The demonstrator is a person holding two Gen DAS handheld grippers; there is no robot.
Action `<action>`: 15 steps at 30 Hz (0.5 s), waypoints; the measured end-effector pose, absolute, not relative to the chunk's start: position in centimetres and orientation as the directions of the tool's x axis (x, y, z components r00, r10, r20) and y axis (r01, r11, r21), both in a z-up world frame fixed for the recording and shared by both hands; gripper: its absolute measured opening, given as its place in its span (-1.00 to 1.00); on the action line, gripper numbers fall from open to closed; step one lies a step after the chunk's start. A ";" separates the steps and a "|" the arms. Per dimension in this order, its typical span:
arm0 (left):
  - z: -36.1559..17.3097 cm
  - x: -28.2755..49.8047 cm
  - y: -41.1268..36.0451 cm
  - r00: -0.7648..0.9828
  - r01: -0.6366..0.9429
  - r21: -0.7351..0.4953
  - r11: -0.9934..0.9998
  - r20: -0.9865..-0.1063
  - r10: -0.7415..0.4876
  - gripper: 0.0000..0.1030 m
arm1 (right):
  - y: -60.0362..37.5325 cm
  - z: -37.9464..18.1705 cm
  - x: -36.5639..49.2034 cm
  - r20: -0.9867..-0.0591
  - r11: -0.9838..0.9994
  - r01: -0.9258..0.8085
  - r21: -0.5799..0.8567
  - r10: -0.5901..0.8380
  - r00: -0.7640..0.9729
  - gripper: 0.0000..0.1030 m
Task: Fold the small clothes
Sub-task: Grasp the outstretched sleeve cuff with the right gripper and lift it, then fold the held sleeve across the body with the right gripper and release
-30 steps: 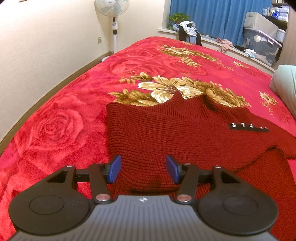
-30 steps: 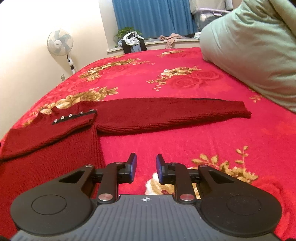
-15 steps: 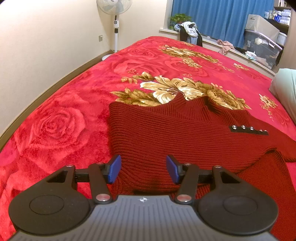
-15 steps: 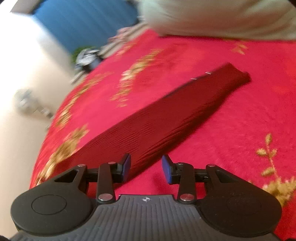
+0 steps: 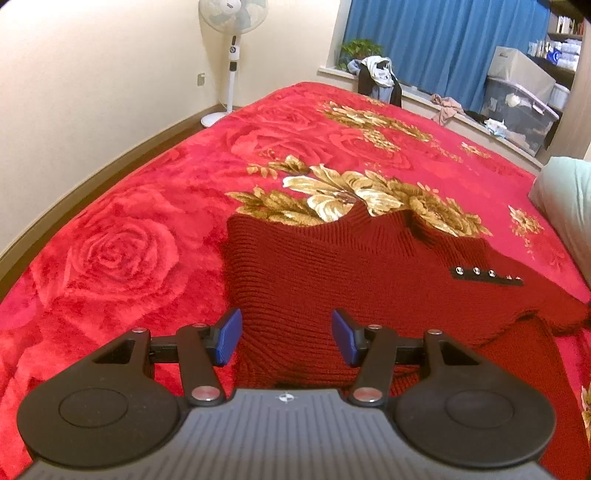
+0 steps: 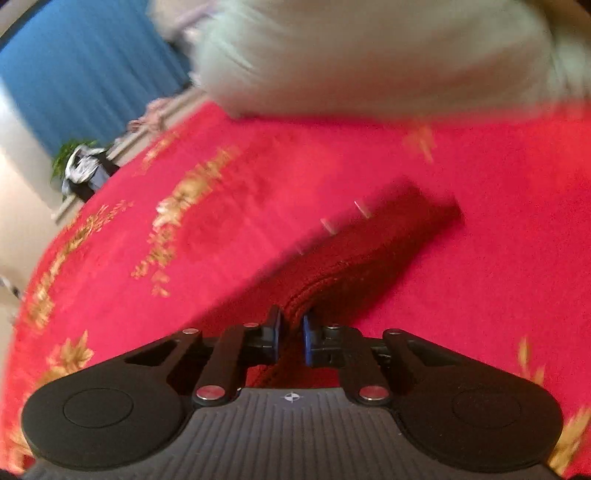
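The dark red sweater lay flat on the red floral blanket. The left gripper hovered over its folded body, fingers wide apart and empty. The right gripper had its fingers narrowed onto the sleeve, near a pale pillow.

cream wall, blue curtains, standing fan.

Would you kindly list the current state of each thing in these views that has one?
Left tongs: open, over the sweater body.
Right tongs: shut on the sleeve.
Dark red knitted sweater: flat on the red floral blanket.
Sweater sleeve: pinched, partly lifted.
White pedestal fan: upright.
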State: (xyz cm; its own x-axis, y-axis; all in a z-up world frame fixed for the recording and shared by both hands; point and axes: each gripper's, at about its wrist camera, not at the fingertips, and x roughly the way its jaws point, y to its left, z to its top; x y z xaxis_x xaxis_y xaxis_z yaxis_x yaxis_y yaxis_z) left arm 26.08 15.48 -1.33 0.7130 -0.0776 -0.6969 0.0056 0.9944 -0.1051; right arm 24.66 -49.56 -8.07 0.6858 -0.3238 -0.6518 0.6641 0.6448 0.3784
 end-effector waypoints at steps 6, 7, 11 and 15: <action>-1.4 26.2 17.0 0.708 -0.047 -0.118 0.992 -0.704 -0.050 0.16 | -36.9 1.8 27.3 -0.372 0.890 0.345 0.298 -0.224 0.901 -0.79; -1.5 26.4 17.4 0.704 -0.061 -0.125 0.990 -0.709 -0.046 0.16 | -33.6 3.0 26.8 -0.314 0.928 0.237 0.289 -0.142 0.939 -0.79; -1.2 26.4 18.3 0.711 -0.088 -0.157 0.984 -0.702 -0.048 0.16 | -22.1 3.5 24.3 -0.243 0.929 -0.210 0.306 0.289 0.926 -0.62; -1.5 26.6 18.6 0.703 -0.110 -0.171 0.979 -0.710 -0.045 0.15 | -16.2 -1.8 24.2 -0.497 0.803 -0.359 0.475 0.582 0.644 -0.38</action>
